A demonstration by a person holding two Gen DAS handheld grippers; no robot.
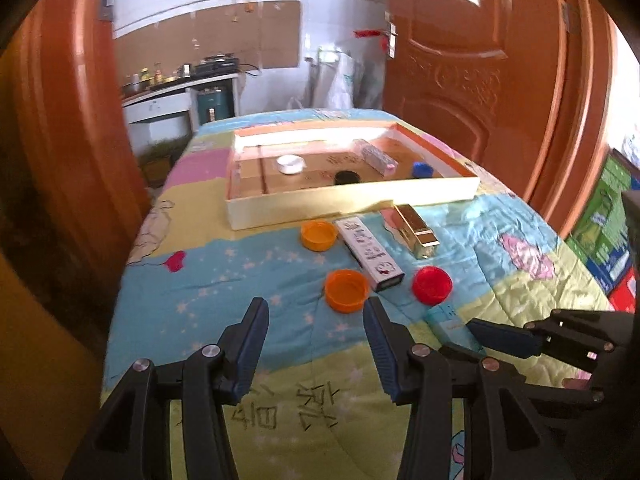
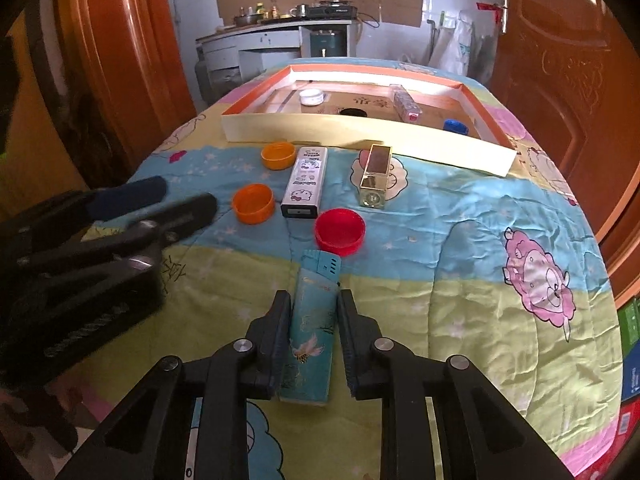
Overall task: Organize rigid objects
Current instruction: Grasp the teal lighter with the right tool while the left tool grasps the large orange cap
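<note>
So the whole setup sits on a bed covered with a cartoon quilt [image 2: 460,264], and the landmark here is the big shallow cardboard tray [image 2: 360,140] at the far end, orange rim, cream outer wall. That's pretty clearly the drop-off spot, since a white cap [image 2: 311,97], a black cap [image 2: 354,112], a blue cap [image 2: 455,125] and a pinkish patterned lighter [image 2: 406,106] already lie inside it.

Everything still loose lies on the quilt on the near side of the tray. Just in front of its wall: a gold lighter [image 2: 376,178], a white cartoon-print lighter [image 2: 306,184] and one orange cap [image 2: 278,155]. A bit further from the tray, a second orange cap [image 2: 253,203] and a red cap [image 2: 340,231].

Furthest from the tray is the teal lighter [image 2: 314,328], lying flat, long axis pointing toward the tray. The right gripper [image 2: 314,320] straddles it, one finger on each long side, close but I can't tell if they're actually squeezing yet. Looks like it's lined up that way for a pick along the narrow width.

The left gripper [image 1: 316,344] is spread wide with nothing in it, hovering near the second orange cap, probably its next pick.

In the way: the red cap sits right at the teal lighter's tip, so lift before heading trayward.
</note>
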